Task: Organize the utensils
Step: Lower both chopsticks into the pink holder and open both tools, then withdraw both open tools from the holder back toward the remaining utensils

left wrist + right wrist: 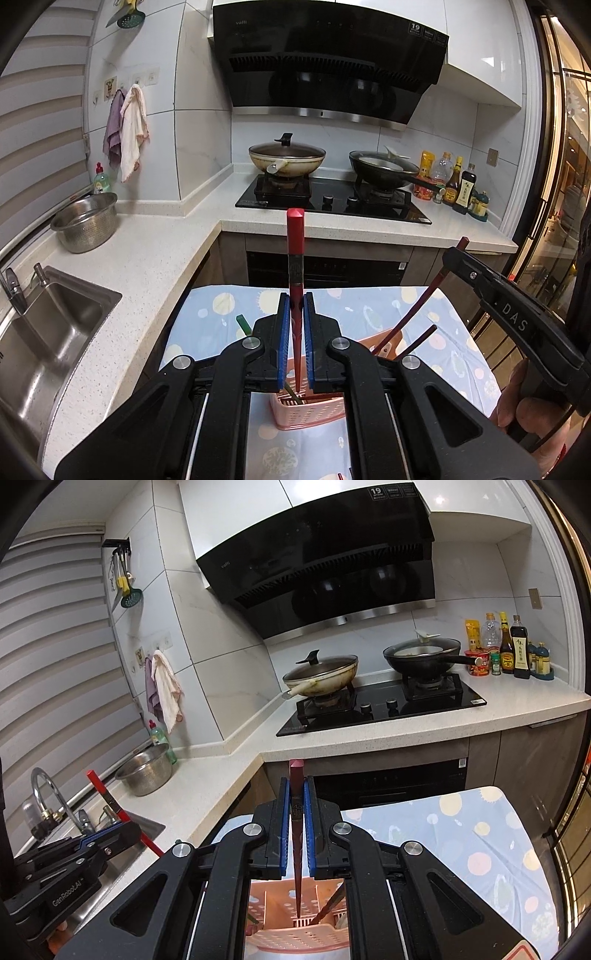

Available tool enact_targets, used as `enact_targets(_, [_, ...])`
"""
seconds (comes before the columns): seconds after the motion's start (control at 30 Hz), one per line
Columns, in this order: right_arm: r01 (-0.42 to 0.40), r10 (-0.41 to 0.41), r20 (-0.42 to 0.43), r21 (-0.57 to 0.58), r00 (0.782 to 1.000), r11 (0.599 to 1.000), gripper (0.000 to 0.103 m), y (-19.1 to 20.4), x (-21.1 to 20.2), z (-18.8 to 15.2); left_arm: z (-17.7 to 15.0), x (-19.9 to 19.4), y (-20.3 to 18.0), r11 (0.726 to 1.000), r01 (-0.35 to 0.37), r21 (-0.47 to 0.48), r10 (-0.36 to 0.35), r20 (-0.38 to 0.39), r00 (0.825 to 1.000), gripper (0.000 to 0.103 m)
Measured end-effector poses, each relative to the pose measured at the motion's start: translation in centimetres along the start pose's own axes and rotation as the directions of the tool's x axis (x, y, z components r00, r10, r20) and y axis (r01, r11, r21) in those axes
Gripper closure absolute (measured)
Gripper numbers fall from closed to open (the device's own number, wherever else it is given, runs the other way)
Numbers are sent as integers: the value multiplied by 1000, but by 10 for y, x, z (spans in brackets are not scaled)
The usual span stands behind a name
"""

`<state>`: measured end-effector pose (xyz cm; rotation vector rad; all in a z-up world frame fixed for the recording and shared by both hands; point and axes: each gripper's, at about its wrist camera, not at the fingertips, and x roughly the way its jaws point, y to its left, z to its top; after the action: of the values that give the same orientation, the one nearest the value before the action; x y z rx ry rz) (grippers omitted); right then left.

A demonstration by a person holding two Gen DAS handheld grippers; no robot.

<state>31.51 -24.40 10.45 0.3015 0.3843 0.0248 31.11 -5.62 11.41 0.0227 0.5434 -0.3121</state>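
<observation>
My left gripper [296,314] is shut on a bright red chopstick [295,251], upright with its tip down in a pink slotted utensil basket [310,411]. My right gripper [296,794] is shut on a dark maroon chopstick [296,834], its tip down in the same basket [295,938]. The right gripper shows at the right of the left wrist view [517,317], with its maroon chopstick [424,295]. The left gripper shows at the lower left of the right wrist view [110,834], with the red chopstick [110,801]. Another dark chopstick [419,339] and a green one [243,325] stand in the basket.
The basket stands on a table with a blue dotted cloth [369,306]. A steel sink [48,332] and colander [86,221] are at the left. A hob with two lidded pans [288,157] and sauce bottles [458,184] lie behind.
</observation>
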Motion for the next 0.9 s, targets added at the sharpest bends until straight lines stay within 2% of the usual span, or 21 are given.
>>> enact_targets(0.37, [-1, 1, -48, -8, 999, 1000, 95, 1, 23, -12, -8, 15, 2, 1000, -8, -6, 7, -38, 999, 96])
enact_targets(0.57, [11, -11, -44, -3, 999, 1000, 90, 0, 26, -14, -11, 19, 4, 1000, -27, -13, 27, -47, 999, 94])
enact_targets(0.63, [15, -16, -41, -4, 999, 1000, 86, 0, 24, -14, -11, 19, 5, 999, -38, -18, 37, -44, 998, 78])
enact_targets(0.7, [18, -18, -33, -4, 999, 1000, 78, 0, 21, -14, -11, 17, 6, 999, -46, -21, 45, -36, 998, 68])
enact_targets(0.9, [20, -20, -23, -1, 1000, 1000, 78, -3, 11, -13, -12, 10, 8, 999, -46, -26, 45, -29, 999, 63])
